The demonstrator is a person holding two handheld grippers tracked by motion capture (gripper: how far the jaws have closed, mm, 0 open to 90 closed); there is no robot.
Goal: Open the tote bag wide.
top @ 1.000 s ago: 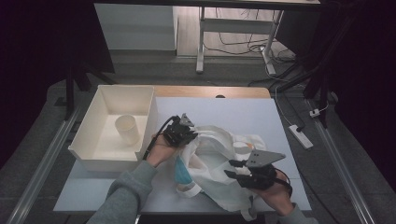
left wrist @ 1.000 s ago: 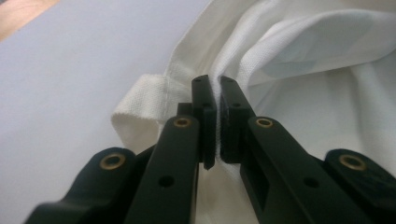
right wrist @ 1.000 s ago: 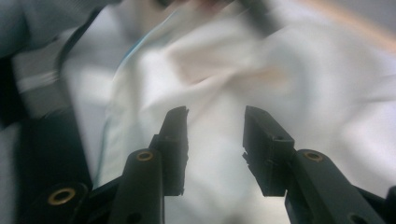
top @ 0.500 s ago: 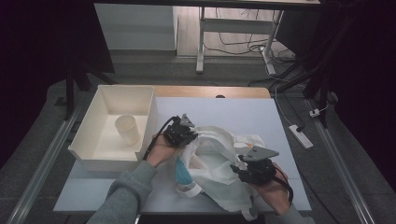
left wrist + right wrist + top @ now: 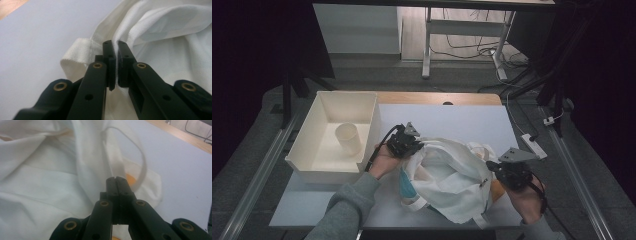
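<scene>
A white cloth bag (image 5: pixel 447 175) lies crumpled on the pale mat, its mouth facing up. My left gripper (image 5: pixel 409 145) holds the bag's left rim; in the left gripper view the jaws (image 5: pixel 115 50) stand nearly together with the white hem (image 5: pixel 162 32) pinched between them. My right gripper (image 5: pixel 492 172) is at the bag's right rim. Its jaws have just been closing, and in the right gripper view they (image 5: pixel 116 180) are shut on the cloth edge (image 5: pixel 45 177) that rises from the tips. Something orange (image 5: pixel 130 178) shows through the cloth there. A teal object (image 5: pixel 406 182) peeks out at the bag's left.
A white open bin (image 5: pixel 307 150) stands at the left of the table with a pale cup (image 5: pixel 348 137) lying inside. Bare mat (image 5: pixel 452 117) stretches beyond the bag. A power strip (image 5: pixel 532 145) lies off the table's right edge.
My right gripper has closed on the bag's right rim and moved to the right, spreading the bag's mouth wider. The left gripper has kept still with its hold.
</scene>
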